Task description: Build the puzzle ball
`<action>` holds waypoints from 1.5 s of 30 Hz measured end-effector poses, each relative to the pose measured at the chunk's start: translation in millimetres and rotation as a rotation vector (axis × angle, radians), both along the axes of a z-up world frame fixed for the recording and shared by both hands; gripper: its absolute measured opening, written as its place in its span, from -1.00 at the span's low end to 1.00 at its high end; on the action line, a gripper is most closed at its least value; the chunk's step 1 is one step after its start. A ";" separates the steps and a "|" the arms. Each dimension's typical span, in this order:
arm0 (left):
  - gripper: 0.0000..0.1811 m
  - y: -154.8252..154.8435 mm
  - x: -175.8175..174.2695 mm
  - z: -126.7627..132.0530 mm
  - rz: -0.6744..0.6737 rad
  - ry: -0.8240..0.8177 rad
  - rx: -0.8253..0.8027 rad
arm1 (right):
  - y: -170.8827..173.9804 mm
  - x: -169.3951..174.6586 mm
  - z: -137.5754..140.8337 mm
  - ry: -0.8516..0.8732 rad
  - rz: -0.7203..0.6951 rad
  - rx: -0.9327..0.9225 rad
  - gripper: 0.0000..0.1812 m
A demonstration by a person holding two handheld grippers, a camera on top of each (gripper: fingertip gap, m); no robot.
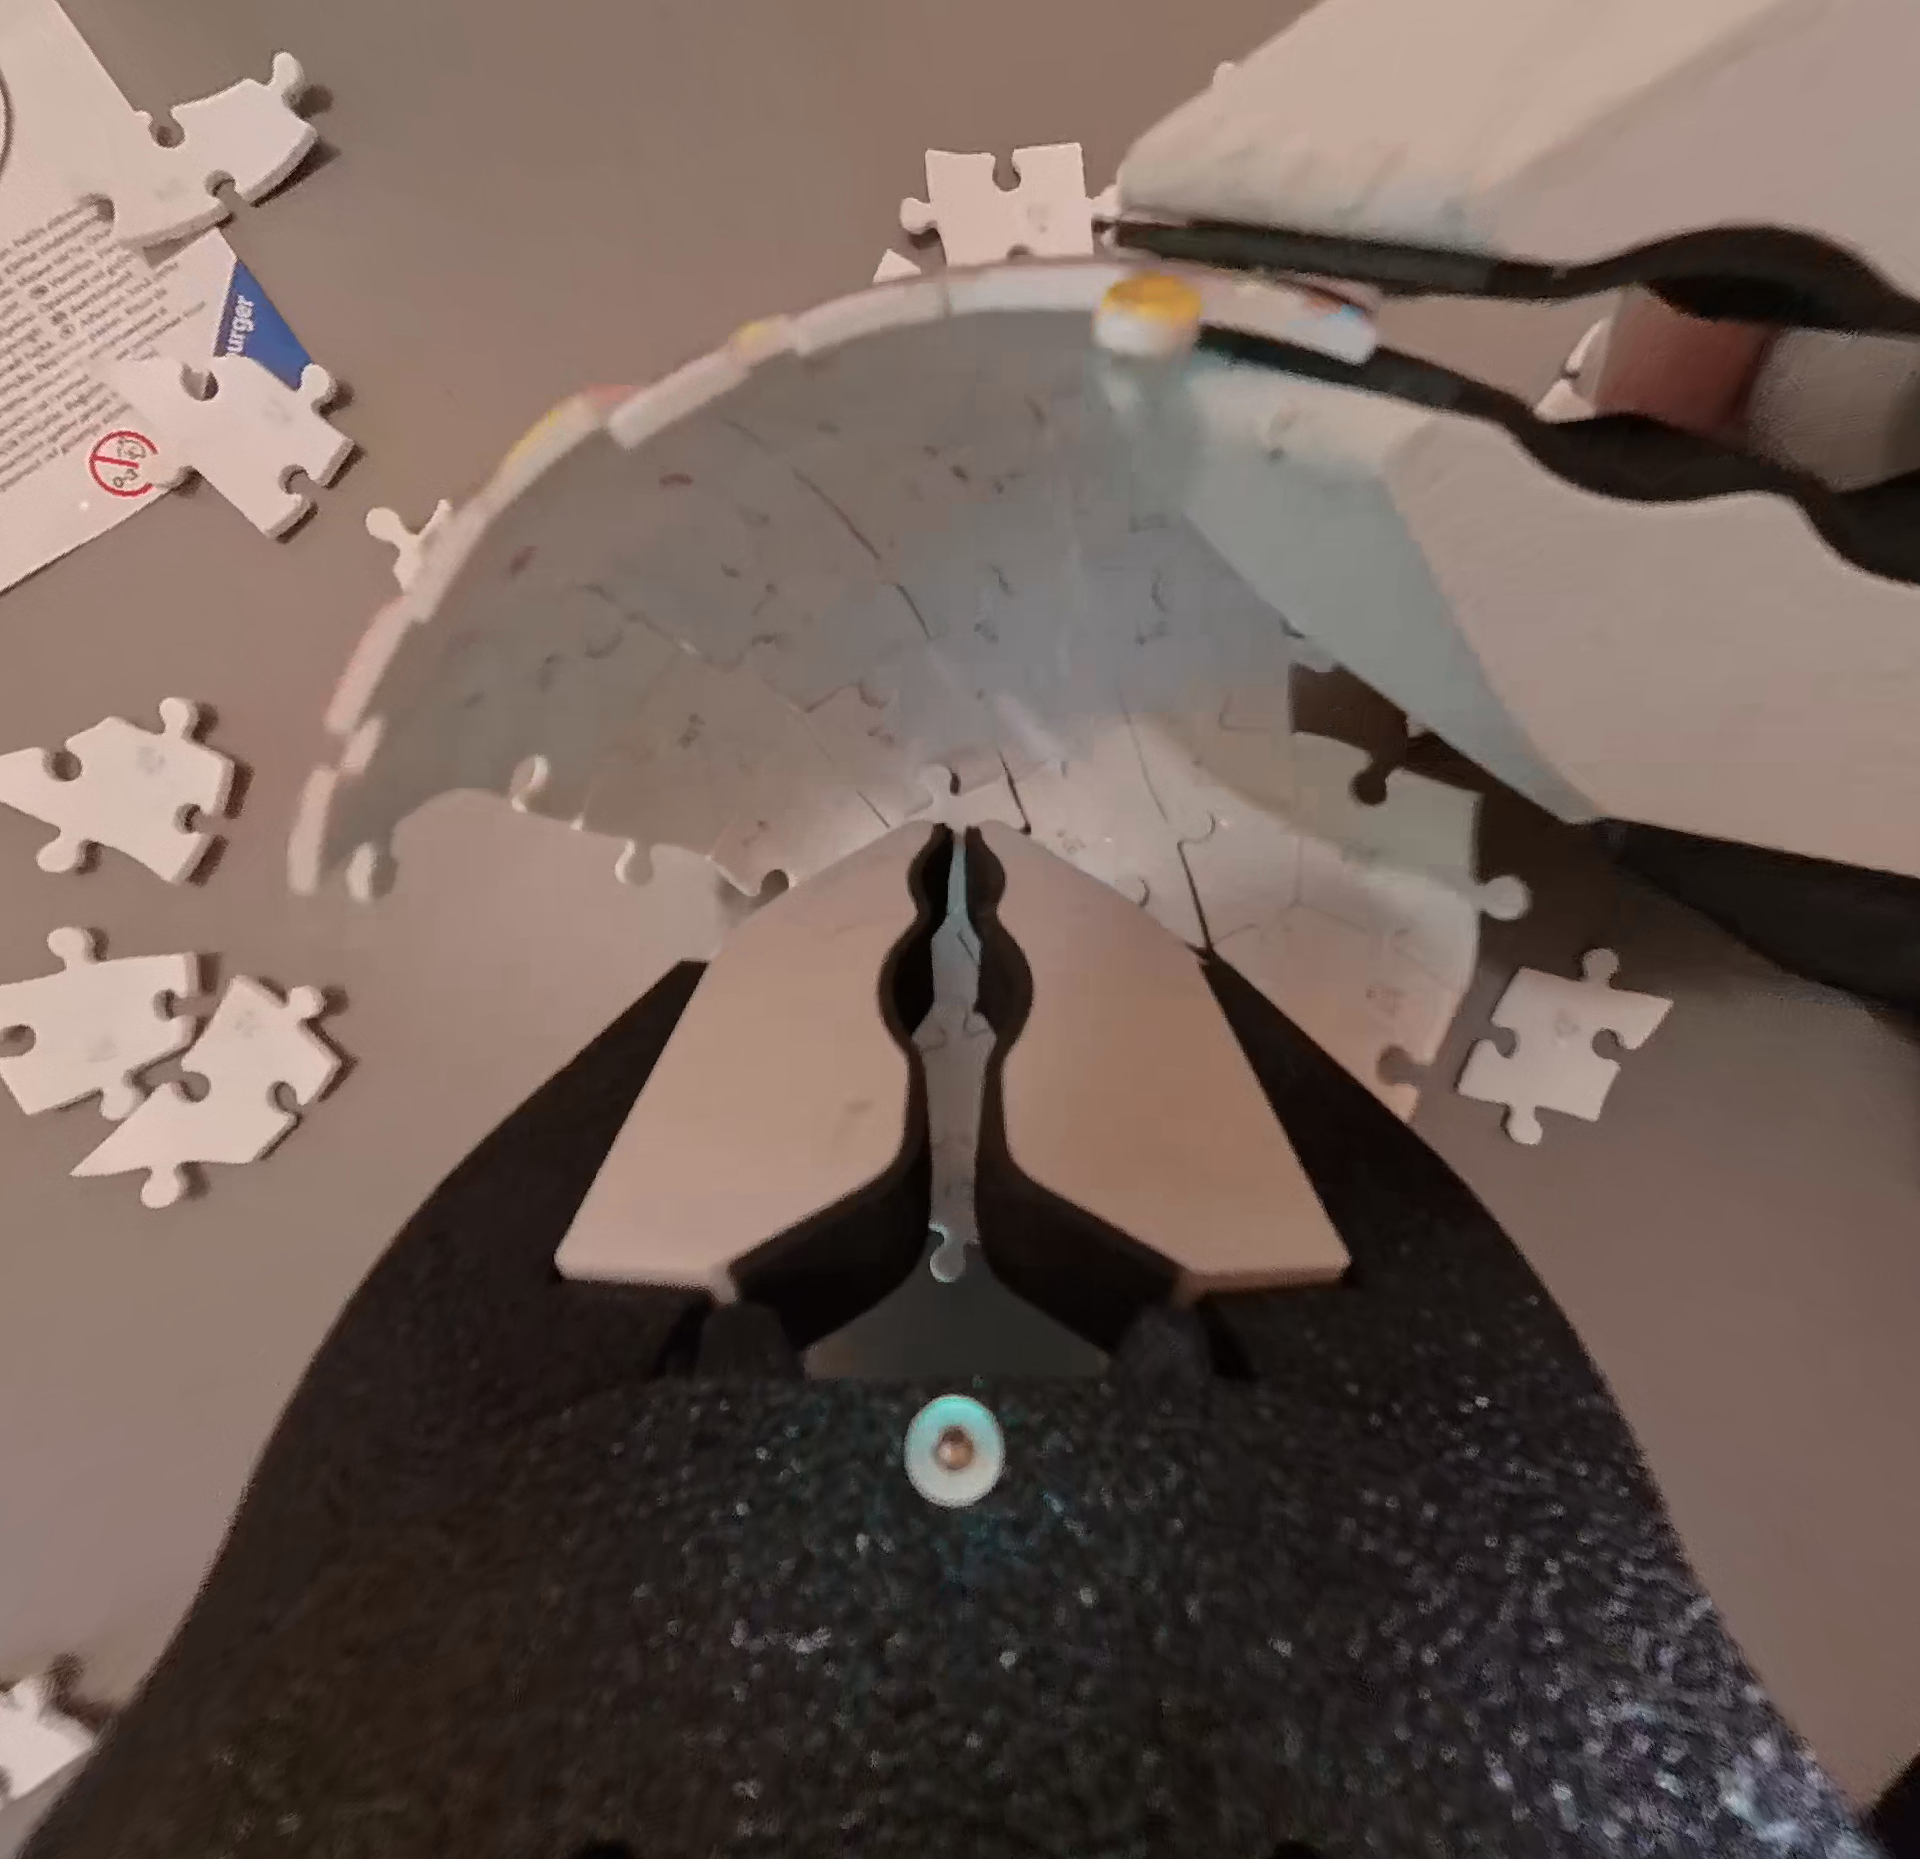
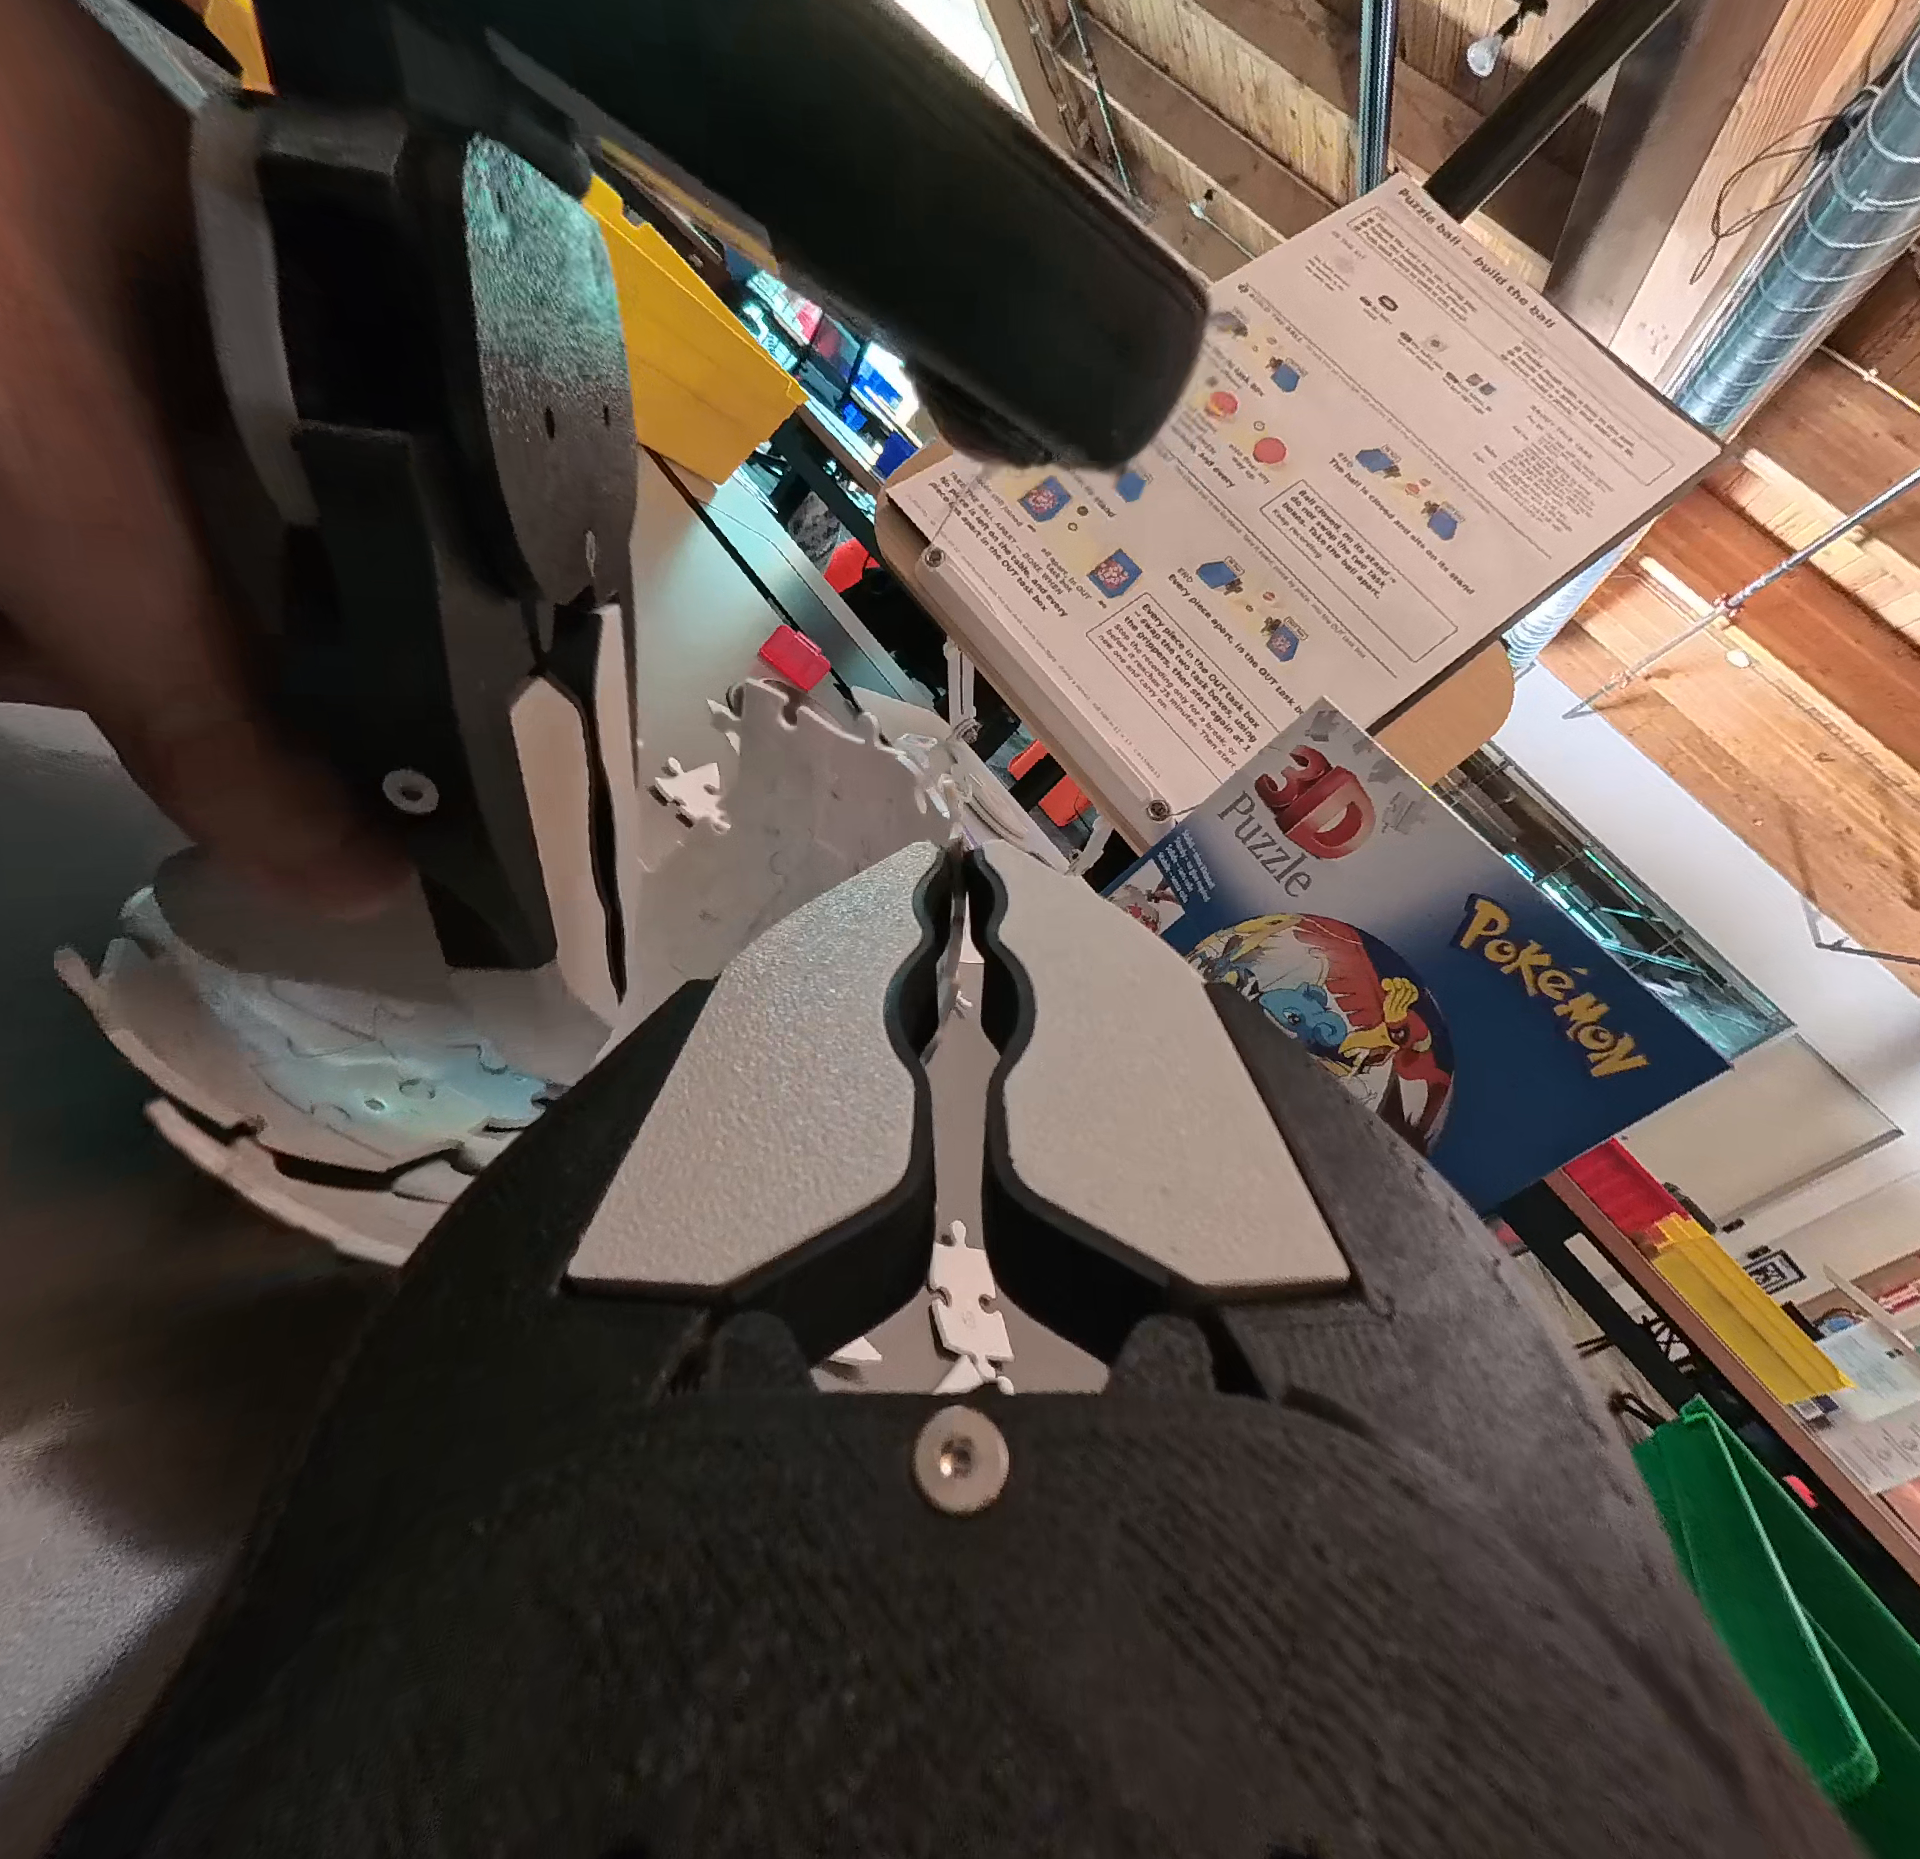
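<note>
The partly built puzzle ball point(image 1: 883, 562) is a curved shell of joined pieces, its plain white inner side toward the left wrist view, held above the grey table point(image 1: 623, 147). My left gripper point(image 1: 956, 833) is shut on the shell's lower edge, which runs thin between the fingers. My right gripper point(image 1: 1143, 282) comes in from the upper right and is shut on the shell's top rim beside a yellow tab point(image 1: 1148, 313). In the right wrist view my right gripper point(image 2: 961, 859) clamps that thin edge, the shell point(image 2: 810, 822) spreads left, and the left gripper point(image 2: 603, 978) stands on it.
Several loose white pieces lie on the table: at the left point(image 1: 125, 791), lower left point(image 1: 208, 1082), behind the shell point(image 1: 1003, 204) and at the right point(image 1: 1558, 1040). A printed leaflet point(image 1: 62, 375) lies at the far left. The blue puzzle box point(image 2: 1455, 978) and an instruction sheet point(image 2: 1299, 459) stand behind. The left gripper's tips are roughly 10 cm from the right gripper's.
</note>
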State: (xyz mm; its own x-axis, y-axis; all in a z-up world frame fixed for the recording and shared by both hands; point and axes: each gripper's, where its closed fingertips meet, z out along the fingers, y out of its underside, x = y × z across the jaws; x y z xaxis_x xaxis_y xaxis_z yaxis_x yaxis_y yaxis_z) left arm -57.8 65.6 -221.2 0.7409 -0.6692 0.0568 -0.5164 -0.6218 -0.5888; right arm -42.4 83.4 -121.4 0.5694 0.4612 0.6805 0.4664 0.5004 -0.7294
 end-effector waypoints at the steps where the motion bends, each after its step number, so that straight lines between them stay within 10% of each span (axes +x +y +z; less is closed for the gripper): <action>1: -0.96 -0.5 -0.2 0.8 0.003 -0.020 -0.006 | 0.3 0.1 -0.1 -0.002 -0.004 0.002 -0.97; 11: -0.83 30.5 -31.1 77.3 -0.114 -0.116 0.467 | 0.4 0.4 -0.4 0.003 -0.003 0.000 -0.97; 21: -0.68 41.3 -31.4 37.2 -0.393 -0.055 0.483 | -0.5 1.3 -0.9 0.002 0.000 0.000 -0.97; 36: -0.94 46.3 -29.2 39.1 -0.485 -0.201 0.484 | -1.2 5.7 -2.2 0.021 -0.002 -0.020 -0.96; 45: -0.96 45.1 -29.3 46.1 -0.476 -0.145 0.602 | -5.6 9.4 -5.2 -0.014 0.001 -0.098 -0.63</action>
State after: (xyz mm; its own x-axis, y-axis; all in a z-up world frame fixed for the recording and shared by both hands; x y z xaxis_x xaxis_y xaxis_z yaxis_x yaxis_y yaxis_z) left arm -87.1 110.8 -175.2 0.3789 -0.8595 -0.3430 -0.5395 0.0960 -0.8365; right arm -33.0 77.7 -126.6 0.5599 0.5267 0.6396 0.4762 0.4271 -0.7687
